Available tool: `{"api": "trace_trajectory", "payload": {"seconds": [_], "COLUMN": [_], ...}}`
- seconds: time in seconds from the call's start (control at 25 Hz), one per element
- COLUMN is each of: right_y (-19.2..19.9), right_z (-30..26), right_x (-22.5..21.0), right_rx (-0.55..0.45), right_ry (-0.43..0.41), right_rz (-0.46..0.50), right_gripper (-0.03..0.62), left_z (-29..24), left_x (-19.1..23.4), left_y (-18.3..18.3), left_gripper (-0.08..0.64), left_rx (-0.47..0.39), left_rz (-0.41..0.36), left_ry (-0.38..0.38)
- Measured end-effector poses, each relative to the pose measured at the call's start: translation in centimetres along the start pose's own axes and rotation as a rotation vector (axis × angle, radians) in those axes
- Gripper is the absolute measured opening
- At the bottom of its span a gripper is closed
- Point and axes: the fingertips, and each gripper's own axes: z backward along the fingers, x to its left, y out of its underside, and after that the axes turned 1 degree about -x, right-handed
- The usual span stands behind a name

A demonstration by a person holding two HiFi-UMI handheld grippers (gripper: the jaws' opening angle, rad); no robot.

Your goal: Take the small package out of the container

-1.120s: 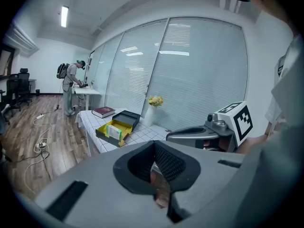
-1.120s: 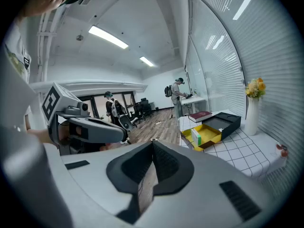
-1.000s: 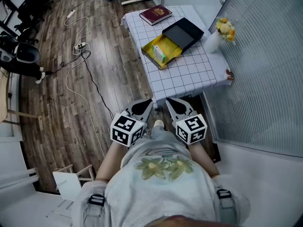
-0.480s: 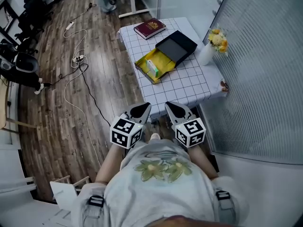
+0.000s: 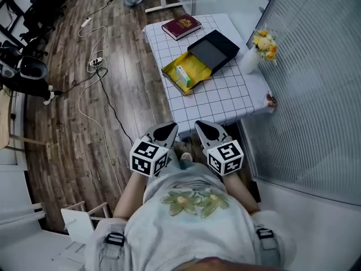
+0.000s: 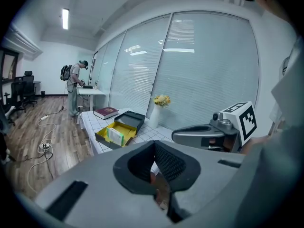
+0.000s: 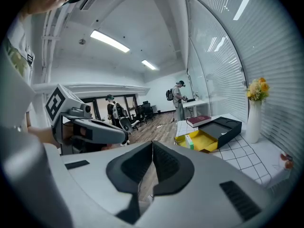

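Both tongs sit almost where they were half a second ago, low in the middle of the head view in front of the person's chest, while the table (image 5: 225, 100) has slid a little to the right and up in the frame. The left gripper (image 5: 163, 130) has its jaws pressed together with nothing between them, and the right gripper (image 5: 210, 129) is likewise closed and empty. They lie side by side, tips pointing toward the near edge of the table, neither reaching it.

On the checked tablecloth, in the upper middle of the frame, lies the open yellow box (image 5: 198, 69). The small package (image 5: 182, 75), white with a green edge, stands inside the box near its left side. A black lid (image 5: 213, 51) touches the box on its upper right. A red book (image 5: 181, 26) lies at the far end of the table, and a white vase of yellow flowers (image 5: 256, 52) stands near the right edge. A cable (image 5: 96, 95) trails over the wooden floor at the left.
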Motion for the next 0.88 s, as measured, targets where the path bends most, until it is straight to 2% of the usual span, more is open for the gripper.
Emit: {"api": "trace_trajectory", "payload": {"seconds": [0.24,0.44,0.88], "right_y": [1.1,0.5,0.5], "right_z": [-0.3,-0.7,-3.8], "right_x": [-0.6,-1.7,-2.8], "right_rx": [0.01,0.006,0.054], "right_ry": [0.007,0.031,0.027], "right_rz": [-0.018,-0.019,-0.001], "right_gripper": [0.009,0.009,0.009], "left_z": [-1.3,-2.1,-3.5], "left_x": [-0.6,-0.3,2.4], "left_y": [-0.3,-0.6,-0.5], "left_gripper": [0.008,0.008,0.008], "left_rx": [0.003,0.024,0.013], "left_rz": [-0.012,-0.031,0.022], "left_ry": [0.032,0.05,0.045]}}
